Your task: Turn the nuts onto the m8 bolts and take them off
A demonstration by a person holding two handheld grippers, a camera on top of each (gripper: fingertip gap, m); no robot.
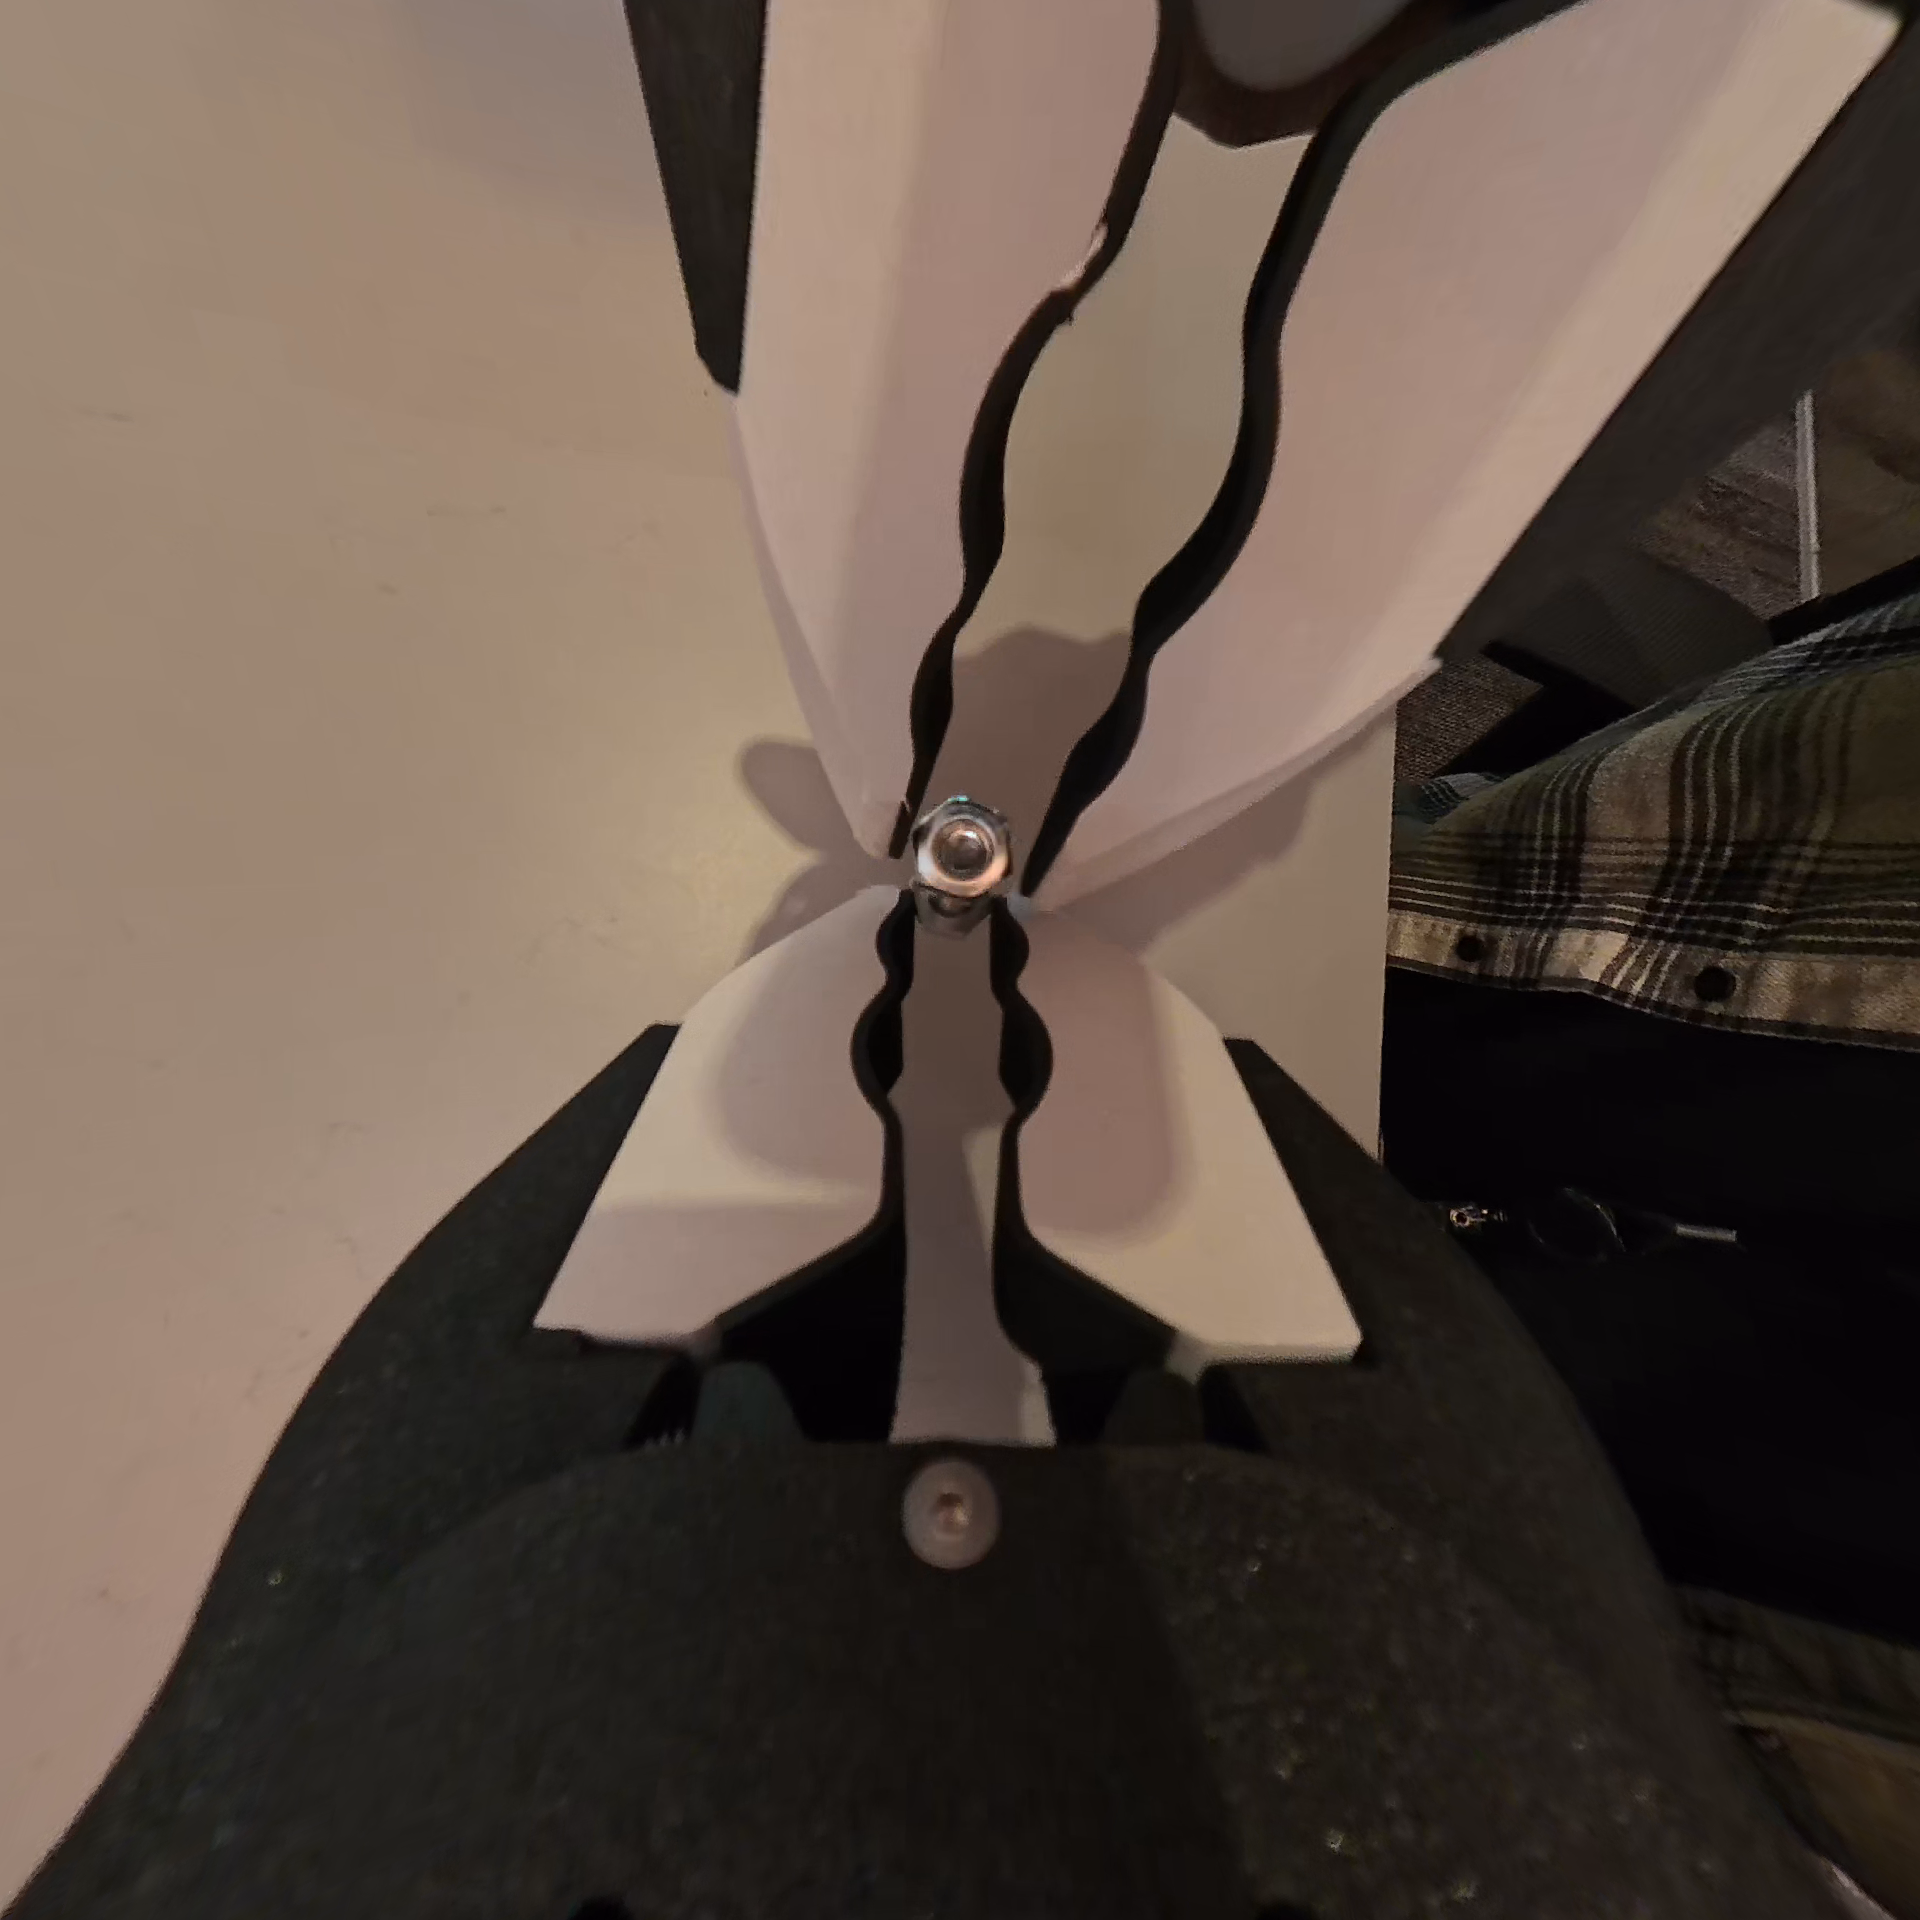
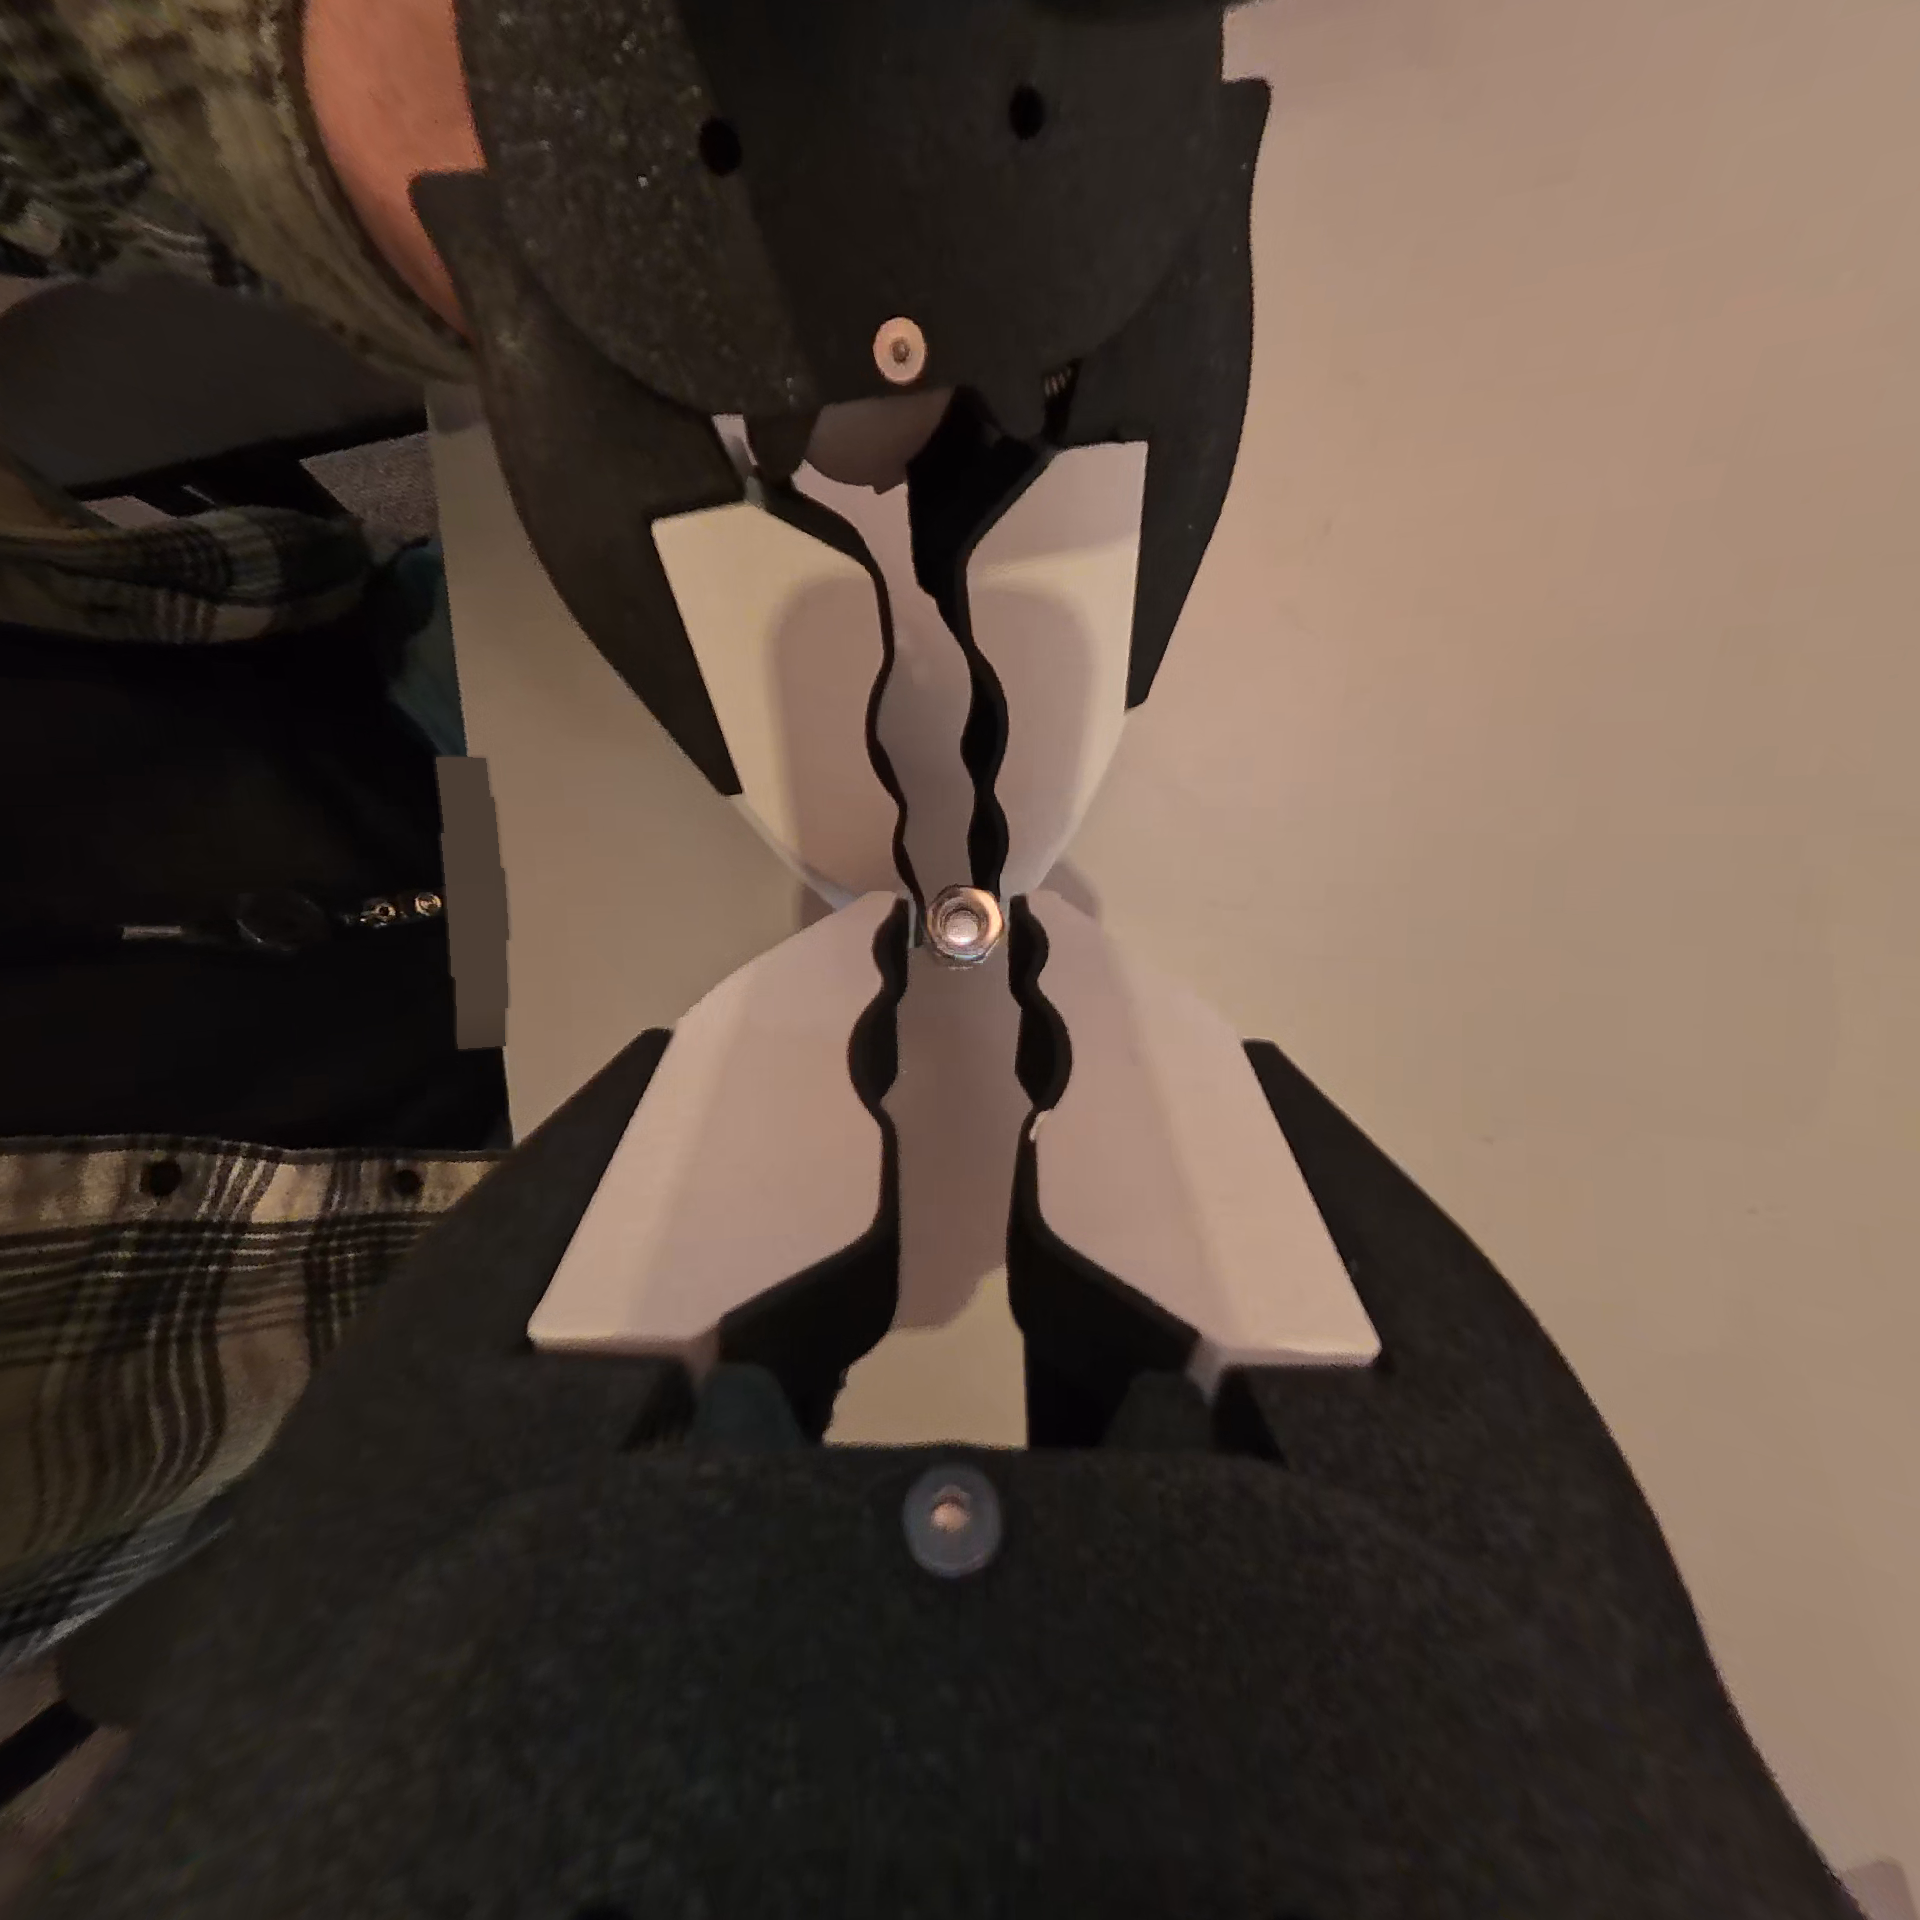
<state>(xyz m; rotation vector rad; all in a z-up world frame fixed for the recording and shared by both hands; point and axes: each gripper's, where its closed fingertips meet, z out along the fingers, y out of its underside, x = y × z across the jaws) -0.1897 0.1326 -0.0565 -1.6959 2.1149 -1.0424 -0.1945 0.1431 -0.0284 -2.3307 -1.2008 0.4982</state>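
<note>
- Nearest in the left wrist view, I am looking along my left gripper (image 1: pixel 951 914), its white fingers (image 1: pixel 727 1132) with wavy black pads drawn close together and clenching on a small piece of shiny hardware at their tips.
- That hardware is a bolt (image 1: pixel 945 916) seen end-on, with a silver hex nut (image 1: pixel 962 854) sitting on it just above my fingertips.
- Coming down from the top of the same view, my right gripper (image 1: pixel 961 844) is meeting mine tip to tip, its two pads pressing the flats of the nut from either side.
- In the right wrist view, I am seeing the same meeting from the other end: my right gripper (image 2: pixel 964 930) is grasping the nut (image 2: pixel 963 923), and the left gripper (image 2: pixel 951 883) is reaching in from above, tip to tip.
- Both grippers are hanging over a plain cream tabletop (image 1: pixel 312 727).
- Farther off, at the table's edge, a person in a plaid shirt (image 1: pixel 1683 831) is sitting close; a bare forearm (image 2: pixel 384 177) is showing behind the left gripper's black body.
</note>
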